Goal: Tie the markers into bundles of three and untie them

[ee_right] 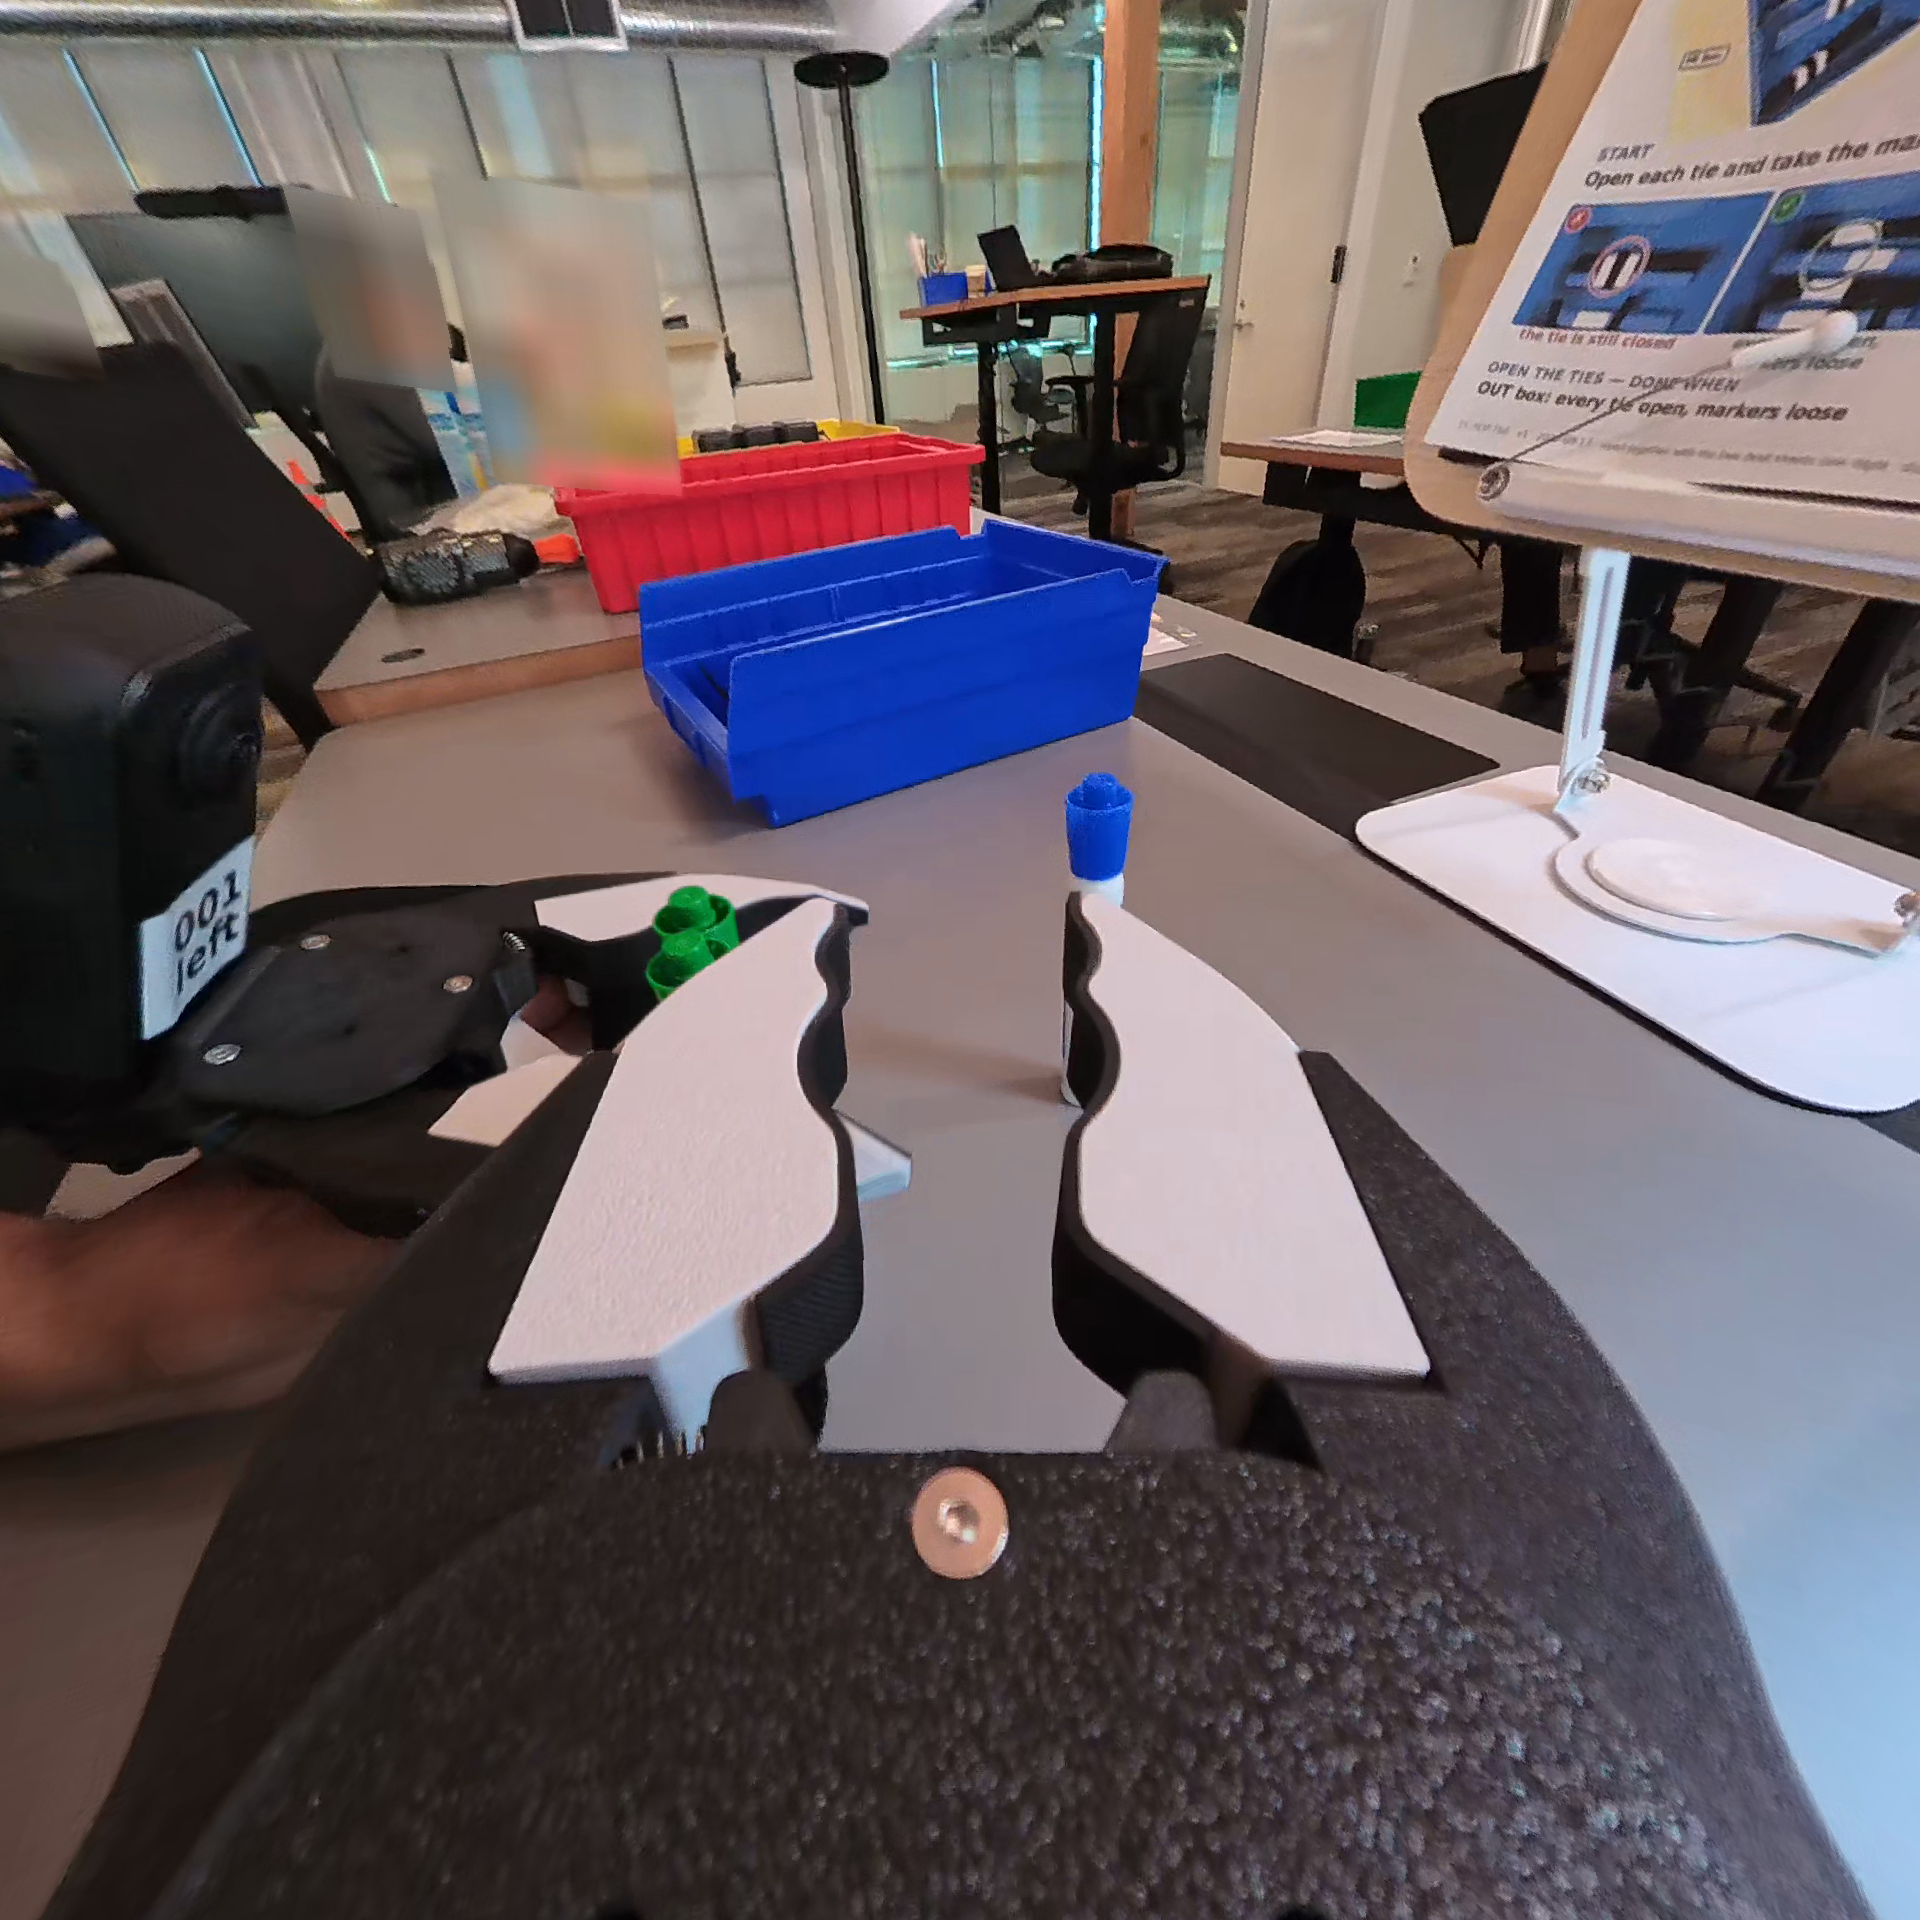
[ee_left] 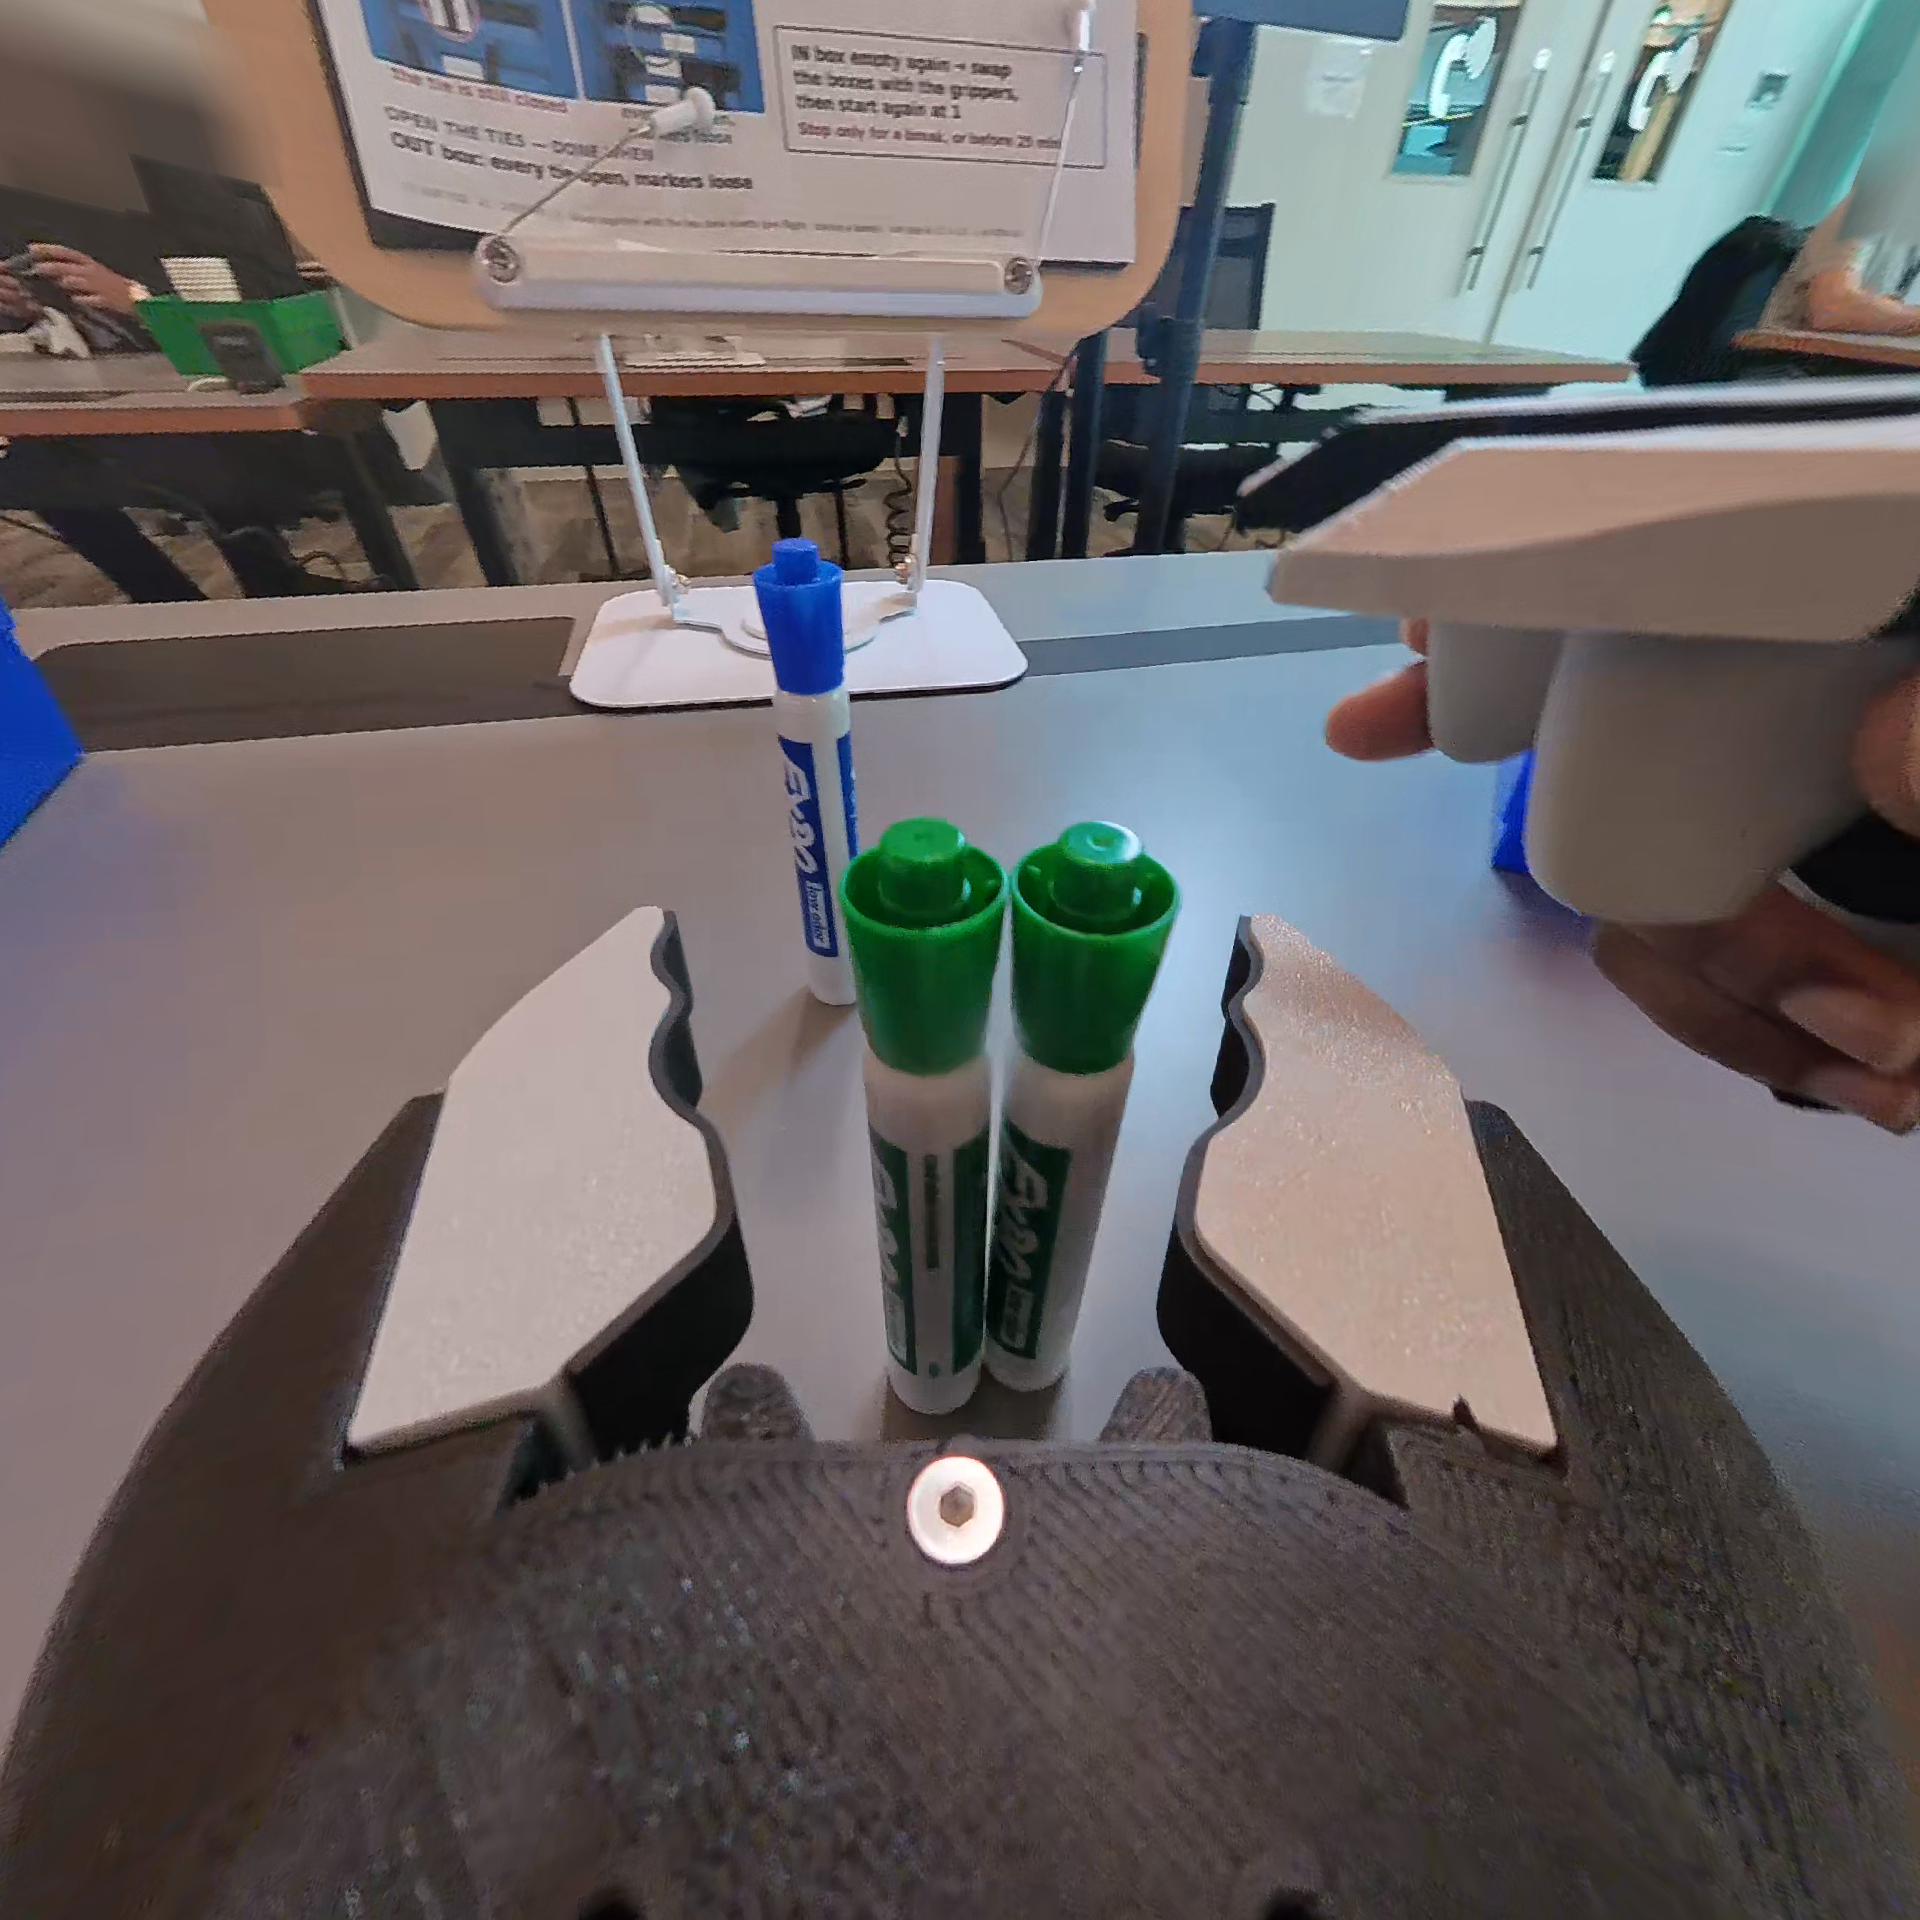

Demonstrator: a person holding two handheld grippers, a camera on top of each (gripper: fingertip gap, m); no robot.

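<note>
Two green-capped markers (ee_left: 935, 1091) (ee_left: 1070, 1091) stand upright side by side on the grey table (ee_left: 312, 987). My left gripper (ee_left: 956, 935) is open, with a finger on each side of them and a gap to each. Their caps also show in the right wrist view (ee_right: 686, 940). A blue-capped marker (ee_left: 810, 769) stands upright just behind them. My right gripper (ee_right: 956, 925) is open and empty. The blue marker (ee_right: 1098, 831) stands just past its right fingertip and is partly hidden by it. In the left wrist view the right gripper (ee_left: 1278, 530) hovers at the upper right.
A blue bin (ee_right: 894, 665) sits on the table to the far left, with a red bin (ee_right: 769, 520) behind it. A white stand base (ee_left: 800, 644) (ee_right: 1662, 935) holds an instruction board at the table's far edge. Another blue object (ee_left: 1512, 821) is at the right. There is about 7 centimeters between the tips of the two grippers. Between my left fingertips and the blue-capped marker (ee_left: 810, 769) there is roughly 6 centimeters.
</note>
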